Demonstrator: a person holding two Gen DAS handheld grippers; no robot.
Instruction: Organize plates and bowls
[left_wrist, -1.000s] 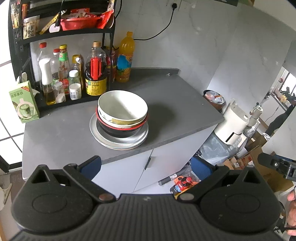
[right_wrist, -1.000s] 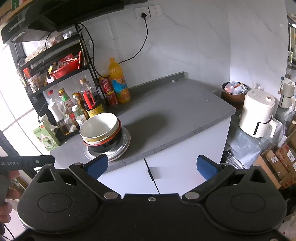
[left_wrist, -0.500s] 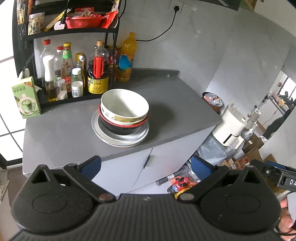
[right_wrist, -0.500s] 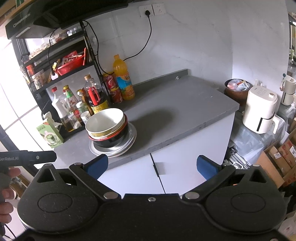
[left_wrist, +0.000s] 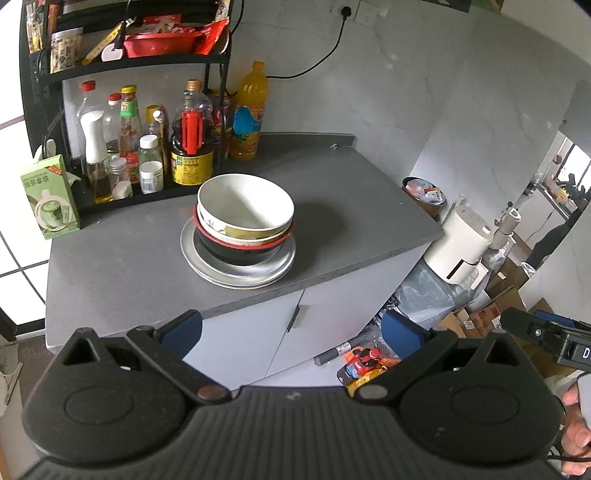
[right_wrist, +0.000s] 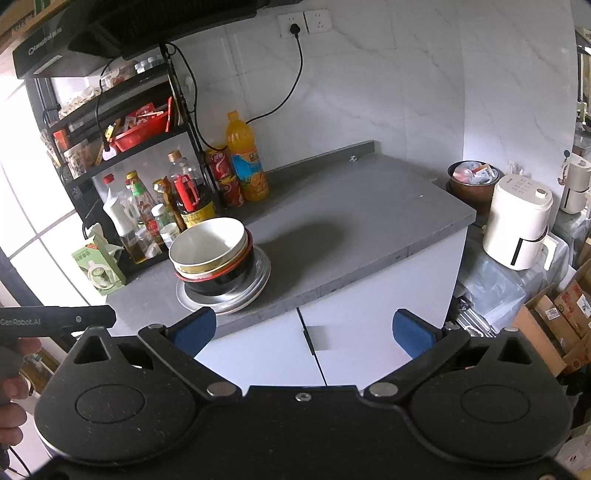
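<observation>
While both claws hang released and empty off the counter's front edge, the left gripper (left_wrist: 291, 328) and right gripper (right_wrist: 302, 326) face the stack: white bowl (left_wrist: 245, 206) topmost, black bowl (left_wrist: 236, 254), metal plates (left_wrist: 238, 275), bottle rack (left_wrist: 147, 147) at 11 o'clock.

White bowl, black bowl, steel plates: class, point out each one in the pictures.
White bowl (left_wrist: 243, 206): left wrist view, on its inner wall.
Black bowl (left_wrist: 236, 254): left wrist view, on its dark outer side under the red rim.
Steel plates (right_wrist: 258, 282): right wrist view, on the bare right rim.
</observation>
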